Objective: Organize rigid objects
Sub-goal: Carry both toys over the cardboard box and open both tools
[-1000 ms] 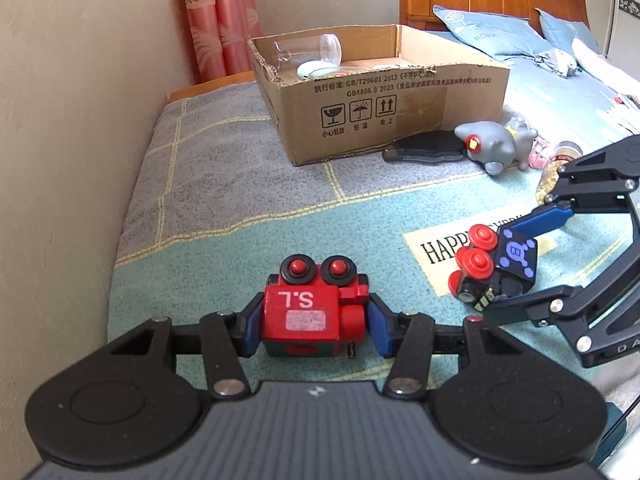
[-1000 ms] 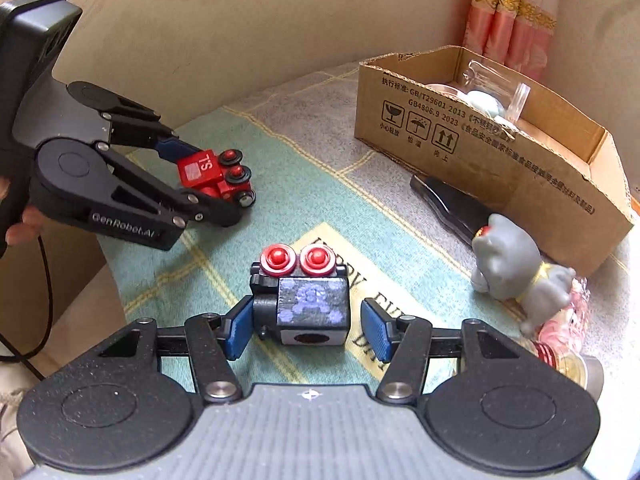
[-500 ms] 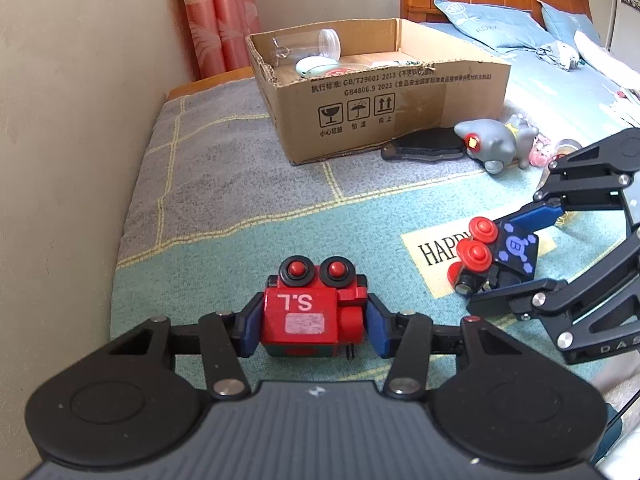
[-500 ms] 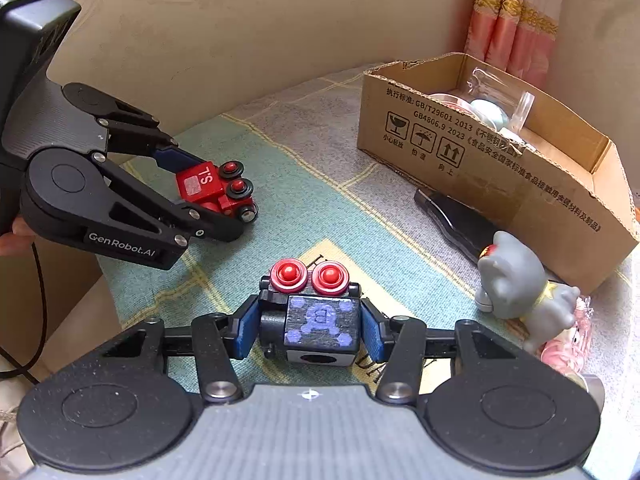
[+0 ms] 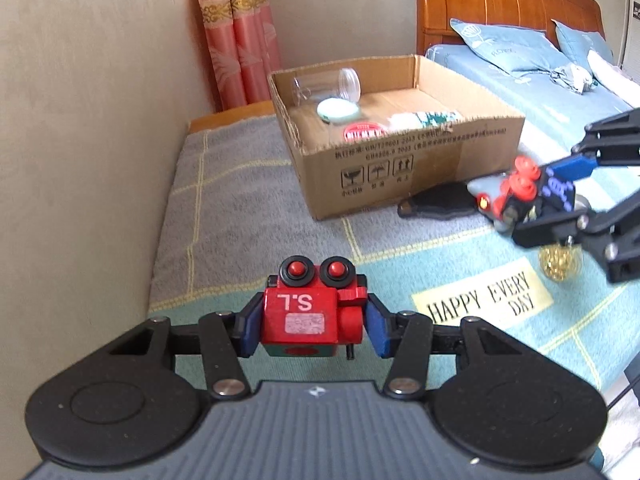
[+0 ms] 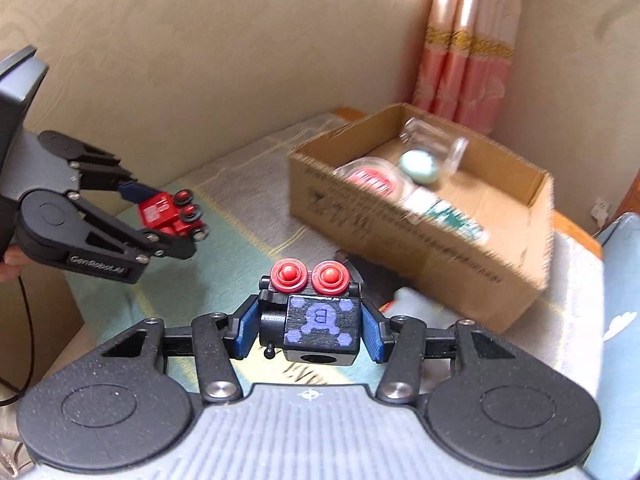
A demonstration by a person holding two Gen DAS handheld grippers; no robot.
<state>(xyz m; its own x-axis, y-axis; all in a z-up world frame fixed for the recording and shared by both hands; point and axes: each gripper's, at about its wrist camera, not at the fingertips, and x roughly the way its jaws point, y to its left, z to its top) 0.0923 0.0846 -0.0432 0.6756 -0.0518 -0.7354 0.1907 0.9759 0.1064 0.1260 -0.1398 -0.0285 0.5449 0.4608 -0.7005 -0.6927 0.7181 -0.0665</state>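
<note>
- Both toy engines have come up off the bed cover since a second ago: then the black one sat on the cover with the right gripper's pads spread beside it, and now each toy hangs clear of the cloth.
- Pinching the red toy engine across its body is the left gripper; its blue pads press flat on both sides, wheels pointing away from the camera.
- Likewise, the right gripper is clamped on the black toy engine, pads against its two flanks, red wheels forward.
- Side-on grips across the flat wooden faces make sense: blocky, hard bodies give the pads broad parallel surfaces, so the toys should not twist in transit.
- Ahead stands the open cardboard box on the grey end of the bed cover, already holding a clear jar, a pale green lid and a red-labelled round tin, which reads as the collecting place.
- Seemingly the step in hand is carrying both engines toward that box.
- Left on the cover beside the box are a flat black object and a gold mesh ball, with a grey figurine mostly hidden behind the right gripper.
- Clearing the box's near wall before release is my main concern, since blur suggests a quick right hand.
</note>
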